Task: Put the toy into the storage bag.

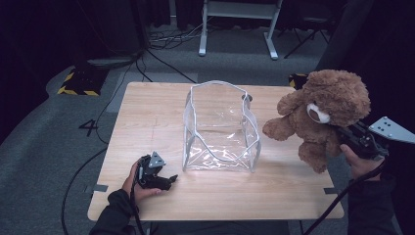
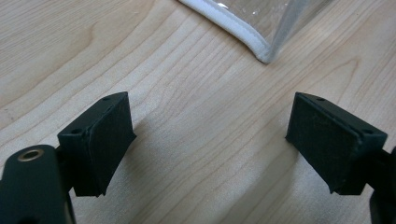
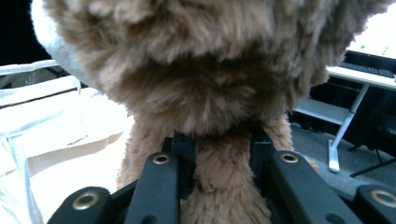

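Your teddy bear [image 1: 323,115] at the right of the high view is shaggy brown plush with a white cloth muzzle. At frame centre, the bag [image 1: 220,128] is clear, glossy plastic, creased and edged with white fabric piping. Under both lies the table [image 1: 147,122], pale wood with a smooth, matt grain. In the left gripper view, your left gripper [image 2: 210,140] carries matt black pads [image 2: 109,135] with a fine rough texture and a brass-coloured metal rivet.
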